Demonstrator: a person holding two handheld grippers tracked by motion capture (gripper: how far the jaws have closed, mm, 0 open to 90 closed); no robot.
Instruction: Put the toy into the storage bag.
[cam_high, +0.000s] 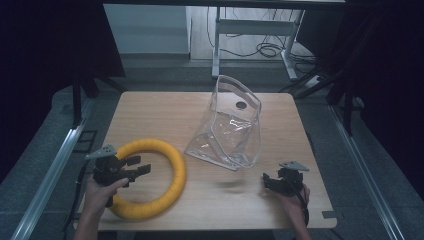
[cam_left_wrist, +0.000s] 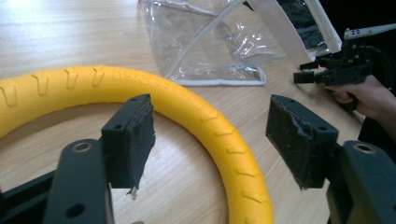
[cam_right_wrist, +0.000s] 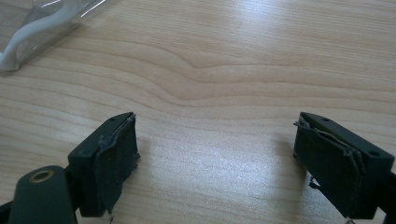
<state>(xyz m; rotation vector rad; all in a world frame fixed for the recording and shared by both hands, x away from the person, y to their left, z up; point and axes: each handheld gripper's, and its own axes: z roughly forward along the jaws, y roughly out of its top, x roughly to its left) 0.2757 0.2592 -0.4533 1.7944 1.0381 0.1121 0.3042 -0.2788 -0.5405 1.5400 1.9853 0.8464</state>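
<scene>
A yellow foam ring (cam_high: 176, 167) lies flat on the left half of the wooden table (cam_high: 150, 107). My left gripper (cam_high: 139, 166) hovers over the ring's inner hole, pointing right, and it is open. In the left gripper view the ring (cam_left_wrist: 187, 100) curves under and between the wide-apart pads (cam_left_wrist: 135, 140) without touching them. A clear plastic bag (cam_high: 227, 130) with white trim stands crumpled at the table's middle. My right gripper (cam_high: 266, 180) is near the front right, open over bare wood (cam_right_wrist: 215, 70), with nothing between its pads (cam_right_wrist: 116, 158). The bag's edge (cam_right_wrist: 28, 37) lies beyond it.
The table's front edge runs just under both hands. Metal rails (cam_high: 50, 175) flank the table on both sides. A white desk frame (cam_high: 250, 30) and floor cables (cam_high: 265, 50) lie behind the far edge. Bare wood lies between the ring and the right gripper (cam_left_wrist: 327, 72).
</scene>
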